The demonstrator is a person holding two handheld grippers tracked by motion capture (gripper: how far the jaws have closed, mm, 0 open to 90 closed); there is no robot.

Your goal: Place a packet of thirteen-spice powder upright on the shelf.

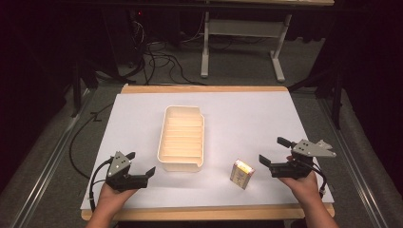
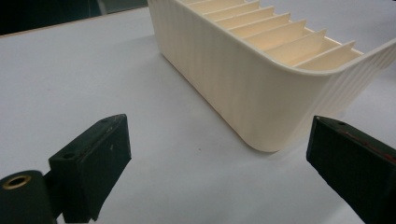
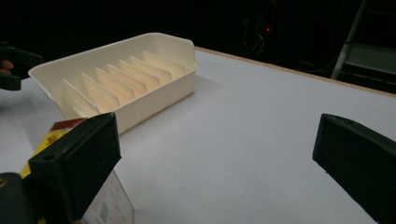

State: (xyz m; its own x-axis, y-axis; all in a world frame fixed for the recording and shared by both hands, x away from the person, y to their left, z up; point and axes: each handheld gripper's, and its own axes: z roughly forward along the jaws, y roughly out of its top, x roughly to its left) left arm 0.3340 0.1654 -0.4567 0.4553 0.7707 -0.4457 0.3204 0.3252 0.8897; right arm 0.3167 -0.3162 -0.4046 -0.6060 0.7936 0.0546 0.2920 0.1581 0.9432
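Note:
A cream plastic tray [image 1: 166, 128] with several upright dividers stands in the middle of the white table sheet; its ribbed wall [image 2: 243, 88] looms close in the left gripper view, and the tray [image 3: 154, 100] lies farther off in the right gripper view. A small yellow and red box [image 1: 242, 174] stands near the front, right of the tray; its corner [image 3: 105, 205] peeks from behind a jaw in the right gripper view. My left gripper [image 1: 140, 163] is open, just left of the tray's near end. My right gripper [image 1: 274, 150] is open, right of the box, holding nothing.
The white sheet [image 1: 247, 118] covers a wooden table with free room right of the tray and behind it. Beyond the far edge are a white desk frame [image 1: 240, 35] and floor cables [image 1: 157, 59]. Metal rails run along both sides of the table.

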